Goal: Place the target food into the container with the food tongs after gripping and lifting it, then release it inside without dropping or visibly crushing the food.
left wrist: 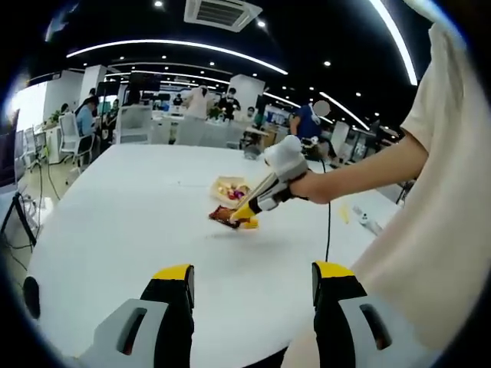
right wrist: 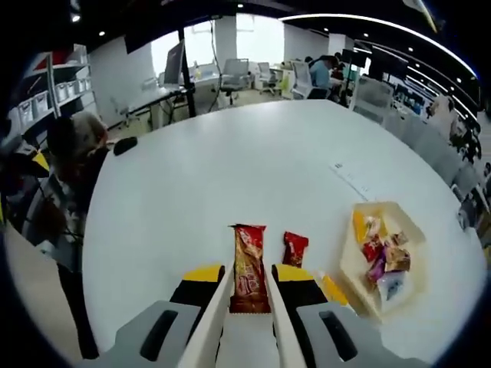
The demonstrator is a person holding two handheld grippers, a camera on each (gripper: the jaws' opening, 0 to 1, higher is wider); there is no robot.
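- A wide white round tabletop in an open office carries everything here.
- The right gripper has its yellow-tipped fingers closed against a pair of pale food tongs. The tong arms run forward between the fingers.
- Between the tong tips sits a long red-and-orange wrapped snack bar, pinched lengthwise. Whether it is lifted clear of the tabletop or just touching it I cannot tell.
- Just beside it, towards the container, a smaller red snack packet lies flat on the tabletop.
- Nearer the tabletop's far-right edge in the right gripper view stands a shallow cream tray container, already holding several mixed wrapped sweets.
- In the left gripper view, the left gripper is held over bare tabletop near the near edge, fingers spread wide and holding nothing.
- That view also shows the person's hand working the right gripper at the snack bar, with the tray close behind.
- Judgement: the gripping step is in hand. Next calls for a gentle lift, a swing over the tray, then a soft release inside.
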